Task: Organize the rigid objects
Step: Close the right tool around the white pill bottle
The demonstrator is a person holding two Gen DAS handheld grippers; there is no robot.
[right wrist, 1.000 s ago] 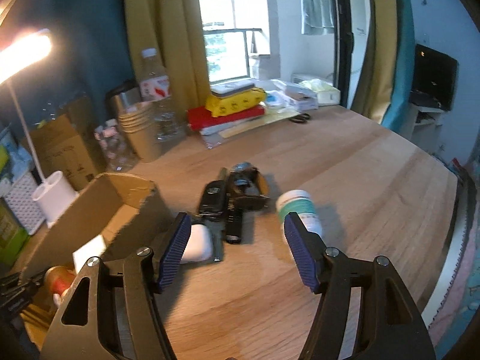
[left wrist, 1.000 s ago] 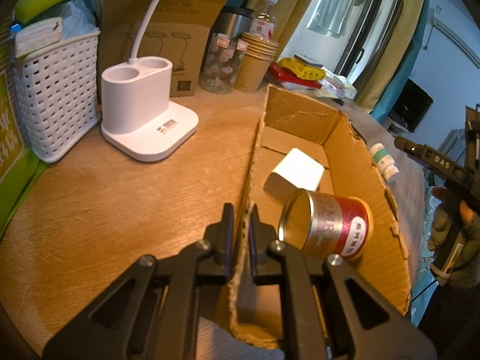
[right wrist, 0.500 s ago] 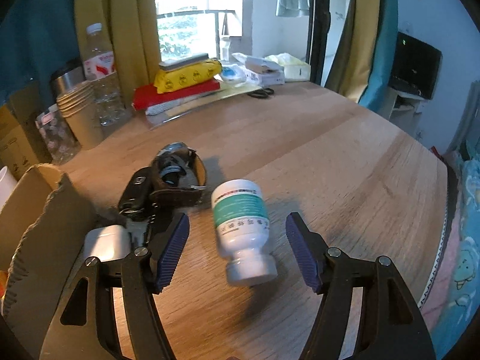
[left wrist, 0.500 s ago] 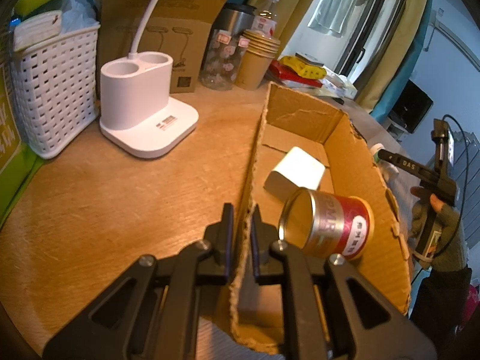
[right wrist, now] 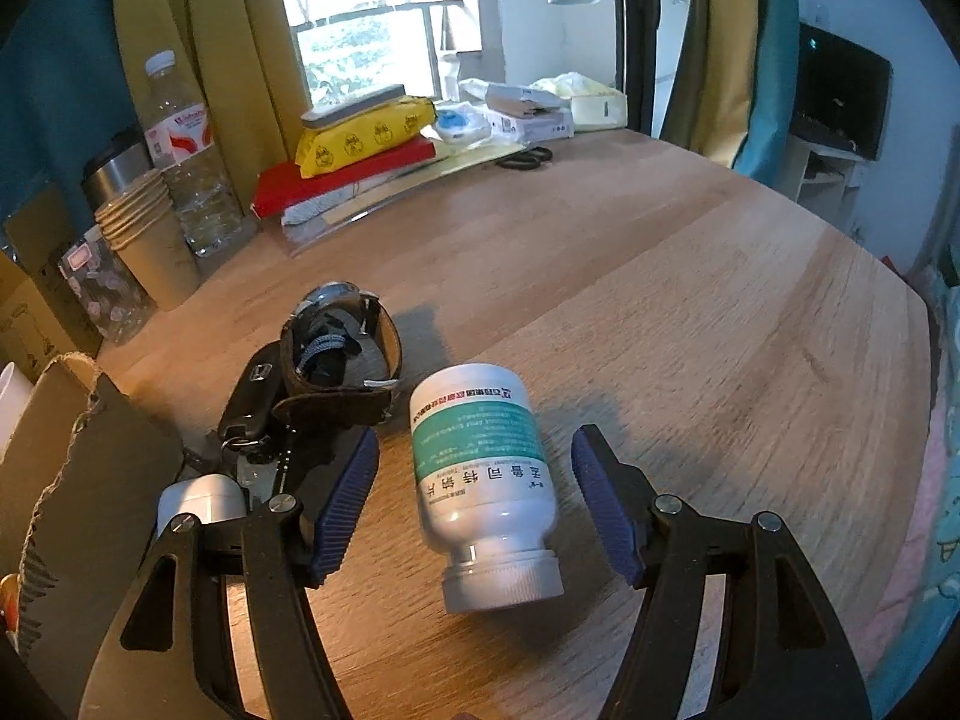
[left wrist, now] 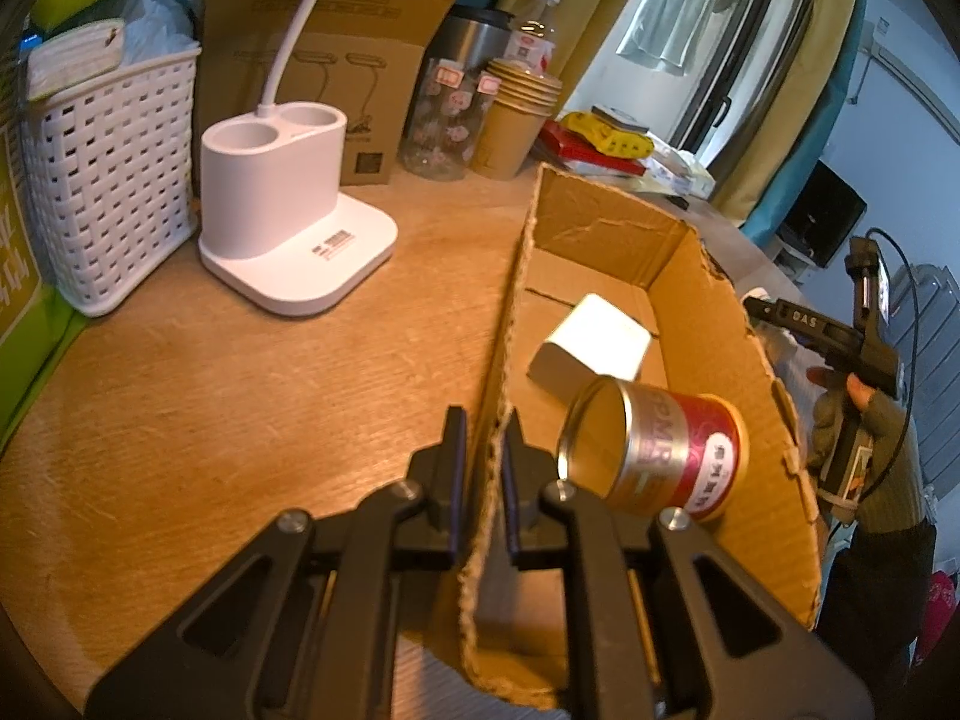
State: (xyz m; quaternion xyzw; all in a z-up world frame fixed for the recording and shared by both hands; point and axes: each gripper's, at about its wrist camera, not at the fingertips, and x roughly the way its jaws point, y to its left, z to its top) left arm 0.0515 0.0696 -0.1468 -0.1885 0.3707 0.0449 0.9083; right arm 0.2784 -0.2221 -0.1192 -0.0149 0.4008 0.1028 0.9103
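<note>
My left gripper (left wrist: 483, 438) is shut on the left wall of the open cardboard box (left wrist: 708, 324). Inside the box lie a red and gold tin can (left wrist: 660, 456) on its side and a small white box (left wrist: 591, 345). My right gripper (right wrist: 474, 468) is open, its blue-padded jaws on either side of a white pill bottle with a green label (right wrist: 486, 480) lying on the wooden table, cap toward me. The fingers stand apart from the bottle. A car key (right wrist: 252, 396), a leather-strapped watch (right wrist: 342, 354) and a white earbud case (right wrist: 201, 498) lie left of the bottle.
A white lamp base (left wrist: 288, 234), a white basket (left wrist: 108, 180), paper cups (left wrist: 516, 120) and a glass jar (left wrist: 444, 120) stand behind the box. A water bottle (right wrist: 186, 156), stacked books (right wrist: 354, 156) and scissors (right wrist: 525, 157) sit at the table's far edge.
My right gripper has moved forward and down over the pill bottle, which now lies between its open jaws. My left gripper keeps its hold on the box wall.
</note>
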